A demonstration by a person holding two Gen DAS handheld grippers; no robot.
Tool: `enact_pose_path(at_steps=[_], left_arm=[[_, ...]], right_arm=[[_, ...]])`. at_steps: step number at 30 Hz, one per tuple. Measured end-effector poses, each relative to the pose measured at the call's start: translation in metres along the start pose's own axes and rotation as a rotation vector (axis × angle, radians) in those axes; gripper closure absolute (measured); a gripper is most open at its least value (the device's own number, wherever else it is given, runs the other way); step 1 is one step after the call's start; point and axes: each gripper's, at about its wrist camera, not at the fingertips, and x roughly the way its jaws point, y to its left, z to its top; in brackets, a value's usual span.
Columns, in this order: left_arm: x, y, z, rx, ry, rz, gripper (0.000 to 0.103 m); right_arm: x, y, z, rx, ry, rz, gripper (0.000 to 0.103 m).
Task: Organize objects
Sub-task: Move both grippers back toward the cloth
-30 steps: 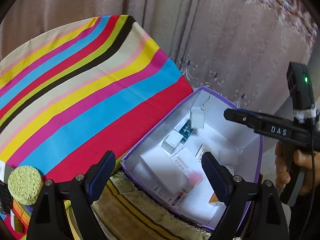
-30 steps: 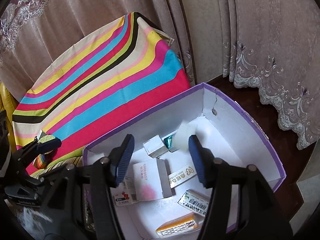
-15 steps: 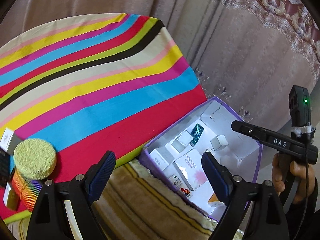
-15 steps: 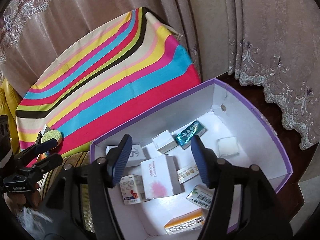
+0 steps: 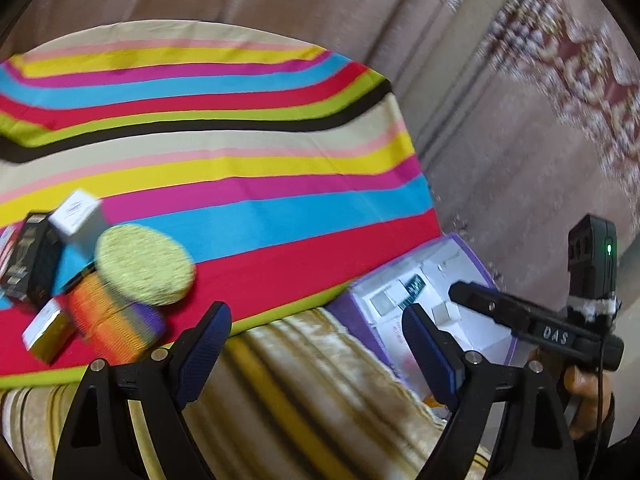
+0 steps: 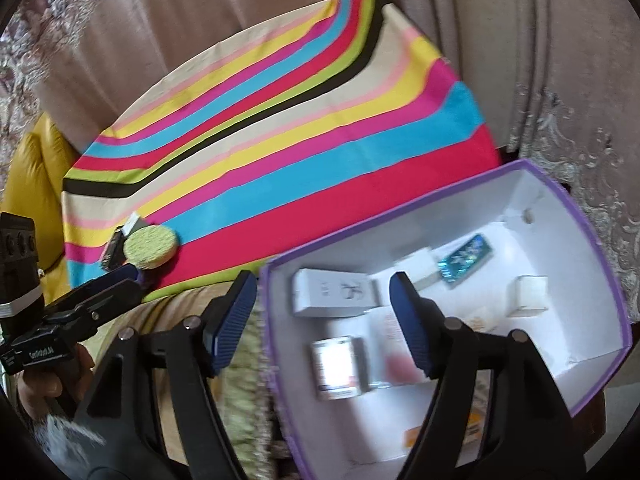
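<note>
Backdrop: dusty-pink pleated curtains (image 6: 208, 12) with embroidered lace trim (image 6: 580, 160). Brown-and-gold striped plush fabric (image 5: 320, 380) lies in front of the cloth edge. Mustard-yellow cushion (image 6: 32, 168) at far left.

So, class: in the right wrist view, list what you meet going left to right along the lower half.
Left tongs → round green sponge → white carton → teal packet → small white cube box → purple box wall.
</note>
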Motion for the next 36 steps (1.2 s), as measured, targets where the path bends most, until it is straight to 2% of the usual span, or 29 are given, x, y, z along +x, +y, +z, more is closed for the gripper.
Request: enact_pose_path(at_steps=[4, 9, 18, 27, 36], left_arm=[[-0.017, 0.027, -0.005, -0.091, -0.03, 0.02, 0.015], [-0.033, 0.046, -0.012, -0.143, -0.059, 0.046, 0.016], [-0.058, 0.095, -0.026, -0.267, -0.087, 0.112, 0.016], [-0.08, 0.131, -0.04, -0.358, -0.13, 0.147, 0.016], [-0.091, 0.148, -0.046, -0.386, -0.16, 0.179, 0.016]], right_arm=[[0.014, 0.029, -0.002, -0.024, 0.029, 0.075, 0.023], [0.036, 0.055, -0.002, -0.003, 0.078, 0.166, 0.02], [0.075, 0.095, 0.001, 0.033, 0.172, 0.281, 0.016], [0.112, 0.136, 0.01, 0.031, 0.207, 0.342, 0.009], [0.142, 0.18, 0.02, -0.054, 0.208, 0.303, 0.008]])
